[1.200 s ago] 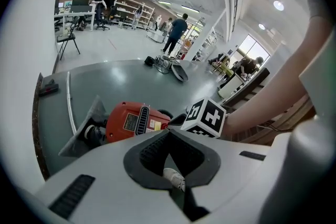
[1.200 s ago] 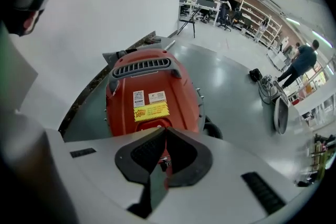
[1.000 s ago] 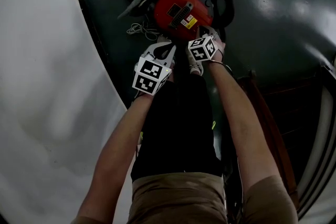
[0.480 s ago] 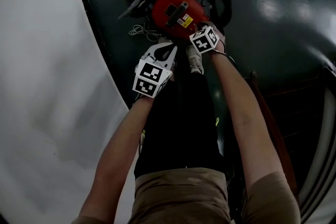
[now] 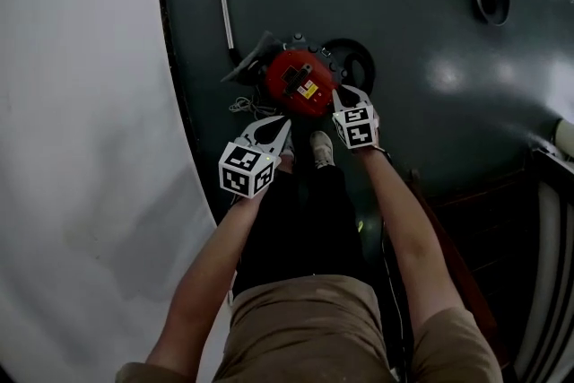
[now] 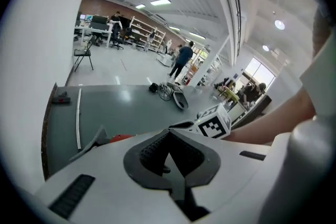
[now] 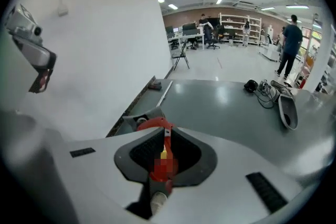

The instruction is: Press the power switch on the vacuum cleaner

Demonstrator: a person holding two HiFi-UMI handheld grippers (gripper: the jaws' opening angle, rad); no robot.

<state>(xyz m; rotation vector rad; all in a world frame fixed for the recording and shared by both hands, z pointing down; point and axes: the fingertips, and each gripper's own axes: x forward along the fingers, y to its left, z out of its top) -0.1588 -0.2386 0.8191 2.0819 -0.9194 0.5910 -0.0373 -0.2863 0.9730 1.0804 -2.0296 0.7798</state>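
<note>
Hovering, fingers pressed together: left gripper (image 5: 286, 124) beside a shoe (image 5: 321, 148), right gripper (image 5: 340, 93) by the vacuum cleaner (image 5: 299, 83)

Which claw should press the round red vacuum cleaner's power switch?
Right. The right claw sits at the edge of the round red vacuum cleaner, facing it; the left claw hangs farther back.

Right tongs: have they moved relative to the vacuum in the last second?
Yes. In the head view the right tongs have shifted right, from over the vacuum's lower right part to just beside its right edge.
</note>
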